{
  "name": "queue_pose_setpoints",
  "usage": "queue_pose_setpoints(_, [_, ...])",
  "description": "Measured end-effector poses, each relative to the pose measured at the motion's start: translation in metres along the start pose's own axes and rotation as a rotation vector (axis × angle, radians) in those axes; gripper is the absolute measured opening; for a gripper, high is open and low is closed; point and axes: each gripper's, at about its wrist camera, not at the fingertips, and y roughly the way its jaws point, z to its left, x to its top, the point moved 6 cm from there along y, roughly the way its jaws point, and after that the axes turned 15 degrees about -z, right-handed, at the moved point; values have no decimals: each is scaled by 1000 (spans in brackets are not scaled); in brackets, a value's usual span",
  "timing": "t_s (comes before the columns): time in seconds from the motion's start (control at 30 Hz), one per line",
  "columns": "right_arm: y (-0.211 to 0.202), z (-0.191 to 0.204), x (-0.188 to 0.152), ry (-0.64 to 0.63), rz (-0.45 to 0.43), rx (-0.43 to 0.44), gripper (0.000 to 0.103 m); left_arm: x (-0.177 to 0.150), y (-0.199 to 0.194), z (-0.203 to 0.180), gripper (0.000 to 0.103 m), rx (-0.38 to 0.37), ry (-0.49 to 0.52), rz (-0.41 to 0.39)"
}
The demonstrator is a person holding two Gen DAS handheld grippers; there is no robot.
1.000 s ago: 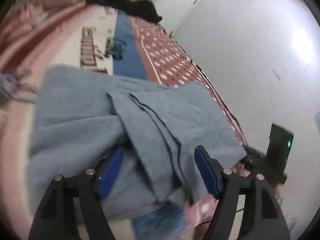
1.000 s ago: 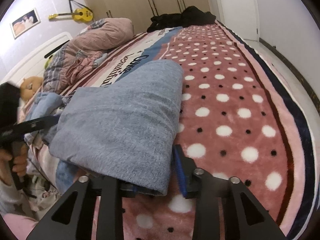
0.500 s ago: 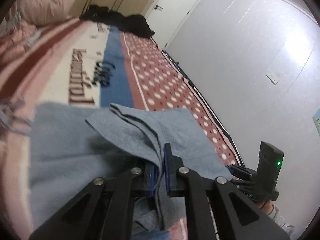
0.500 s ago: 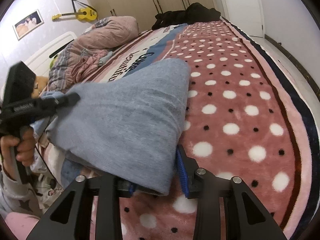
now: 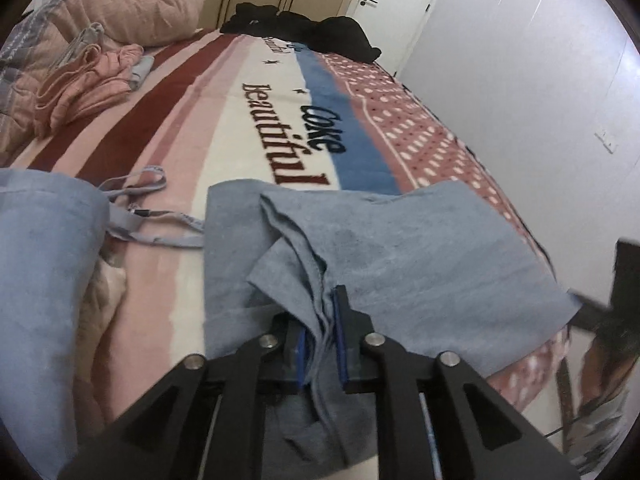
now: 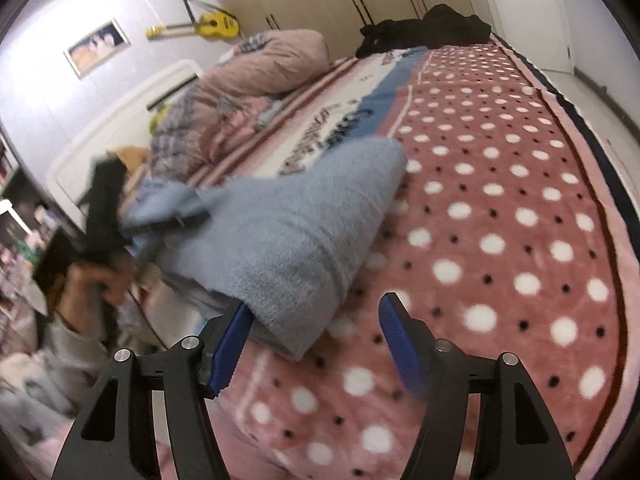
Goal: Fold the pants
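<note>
My left claw (image 5: 320, 336) is clenched on a bunched fold of the grey-blue pants (image 5: 420, 256); its jaws have just eased slightly, yet cloth stays pinched between the blue pads. The pants lie near the bed's (image 5: 224, 120) front edge, on a blanket striped pink, cream and blue with dark lettering. My right claw (image 6: 316, 336) is released, its jaws having just been widening; the folded end of the pants (image 6: 304, 232) sits between the pads, brushing the left one, over the pink polka-dot blanket (image 6: 500, 220).
</note>
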Motion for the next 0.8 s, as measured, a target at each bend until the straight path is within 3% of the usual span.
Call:
queue_pose_setpoints(0.17, [14,5,24,17,-29,32,68,3,1,6,53,95,56,7])
queue_pose_setpoints(0.27, [20,5,36,71,-29,85,68,8,-5,12,66,64,29,13])
queue_pose_setpoints(0.43, [26,9,46,48,9,124,69,3,1,23,71,9,-54,52])
queue_pose_setpoints(0.53, [27,15,42,40,87,235,74,1,3,25,72,-25,-102,58])
queue_pose_setpoints(0.57, [25,19,41,23,114,270,80,0,3,25,74,-31,-101,58])
queue_pose_setpoints(0.7, [20,11,49,10,82,221,83,2,7,22,74,-28,-84,61])
queue_pose_setpoints(0.8, [34,-1,50,18,82,104,83,4,11,21,74,-32,-98,63])
